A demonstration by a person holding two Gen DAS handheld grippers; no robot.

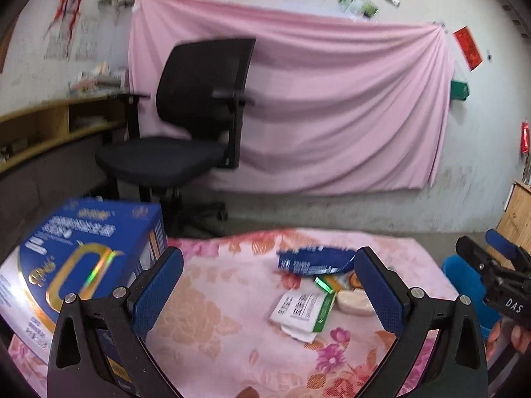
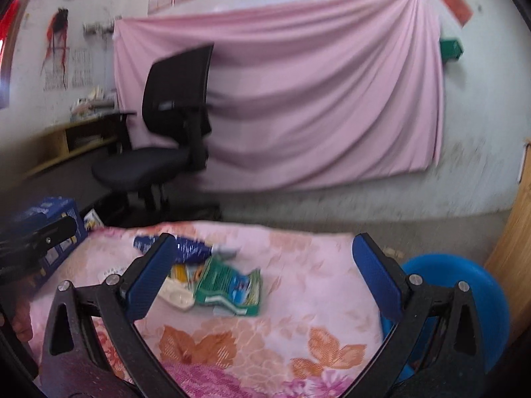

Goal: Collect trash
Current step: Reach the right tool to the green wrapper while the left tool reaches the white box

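Observation:
Trash lies in a small heap on the pink floral tablecloth (image 1: 215, 341): a crumpled blue wrapper (image 1: 315, 260), a white and green packet (image 1: 303, 311) and a cream plastic piece (image 1: 353, 301). The right wrist view shows the same blue wrapper (image 2: 189, 248), a green packet (image 2: 232, 287) and the cream piece (image 2: 176, 295). My left gripper (image 1: 268, 287) is open above the cloth, short of the heap, with nothing between its fingers. My right gripper (image 2: 264, 277) is open too, with the heap near its left finger. The right gripper (image 1: 497, 265) also shows at the left wrist view's right edge.
A large blue box (image 1: 83, 258) stands at the table's left, close to my left finger. A blue stool (image 2: 454, 301) sits to the right of the table. Behind are a black office chair (image 1: 192, 126), a pink sheet (image 1: 332, 99) on the wall and a wooden shelf (image 1: 49, 126).

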